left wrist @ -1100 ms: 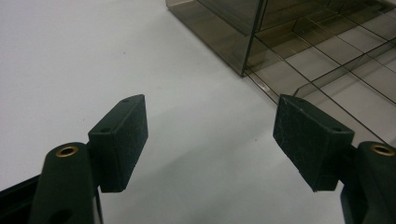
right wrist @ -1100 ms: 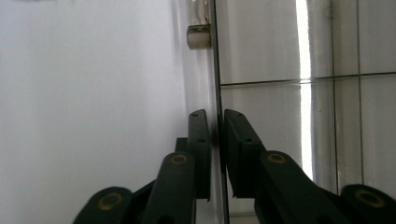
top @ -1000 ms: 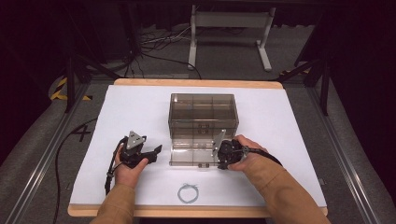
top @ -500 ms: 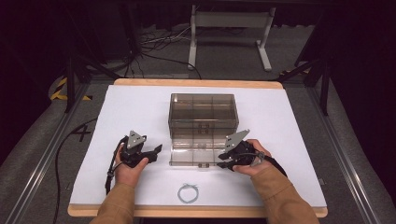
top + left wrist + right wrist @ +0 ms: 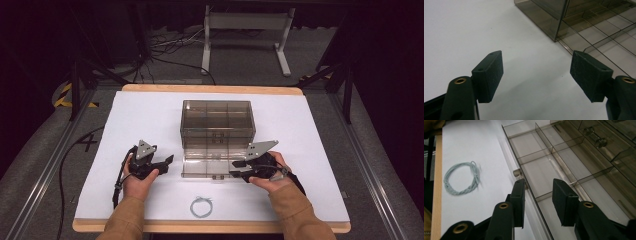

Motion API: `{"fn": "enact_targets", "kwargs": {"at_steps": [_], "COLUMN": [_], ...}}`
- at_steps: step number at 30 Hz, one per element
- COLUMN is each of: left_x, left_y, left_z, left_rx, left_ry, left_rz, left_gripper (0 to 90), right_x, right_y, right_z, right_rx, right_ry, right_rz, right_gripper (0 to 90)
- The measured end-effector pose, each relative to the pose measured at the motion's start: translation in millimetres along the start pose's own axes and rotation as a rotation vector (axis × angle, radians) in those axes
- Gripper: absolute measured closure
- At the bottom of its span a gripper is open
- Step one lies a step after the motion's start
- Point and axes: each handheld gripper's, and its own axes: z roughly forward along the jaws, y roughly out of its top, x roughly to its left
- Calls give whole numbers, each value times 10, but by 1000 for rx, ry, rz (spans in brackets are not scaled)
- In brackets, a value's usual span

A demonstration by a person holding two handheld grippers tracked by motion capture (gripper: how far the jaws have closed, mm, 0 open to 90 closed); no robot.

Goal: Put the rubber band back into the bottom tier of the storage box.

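A smoky clear drawer cabinet (image 5: pixel 217 120) stands mid-table with its lowest drawer (image 5: pixel 207 167) pulled out toward me. The divided drawer (image 5: pixel 541 172) is empty. My right gripper (image 5: pixel 235 175) is at the drawer's front right corner. In the right gripper view it (image 5: pixel 537 195) is open, one jaw outside the drawer's front wall by its small knob (image 5: pixel 517 172) and one inside. My left gripper (image 5: pixel 169 161) hovers left of the drawer. Its jaws (image 5: pixel 536 75) are wide open with nothing between them, facing the cabinet's corner (image 5: pixel 544 15). A pale coiled cord (image 5: pixel 201 206) lies near the table's front edge.
White paper (image 5: pixel 145 120) covers the wooden table top. The cord coil (image 5: pixel 461 181) lies just outside the drawer front, near the table's wooden edge (image 5: pixel 437 170). A metal stand (image 5: pixel 245 30) and cables are on the floor beyond the table.
My right hand has rolled and shifted slightly right along the drawer front, so its grey plate now shows. The left gripper has stayed put.
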Motion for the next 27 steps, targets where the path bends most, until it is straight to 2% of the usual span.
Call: {"fn": "enact_targets", "kwargs": {"at_steps": [5, 14, 21, 27], "left_x": [-3, 3, 0, 5], "left_y": [-3, -12, -14, -20], "left_z": [-4, -25, -30, -42], "left_rx": [-1, -7, -7, -11], "left_ry": [0, -1, 1, 0], "left_rz": [-3, -5, -2, -10], "left_gripper": [273, 272, 272, 271], "right_x": [42, 133, 242, 281], "right_y": [34, 119, 227, 280], "right_z": [-6, 48, 103, 143], "right_rx": [-30, -13, -9, 8], "right_ry": [1, 17, 43, 57], "right_rz": [30, 42, 21, 6], "right_gripper": [638, 644, 649, 649]}}
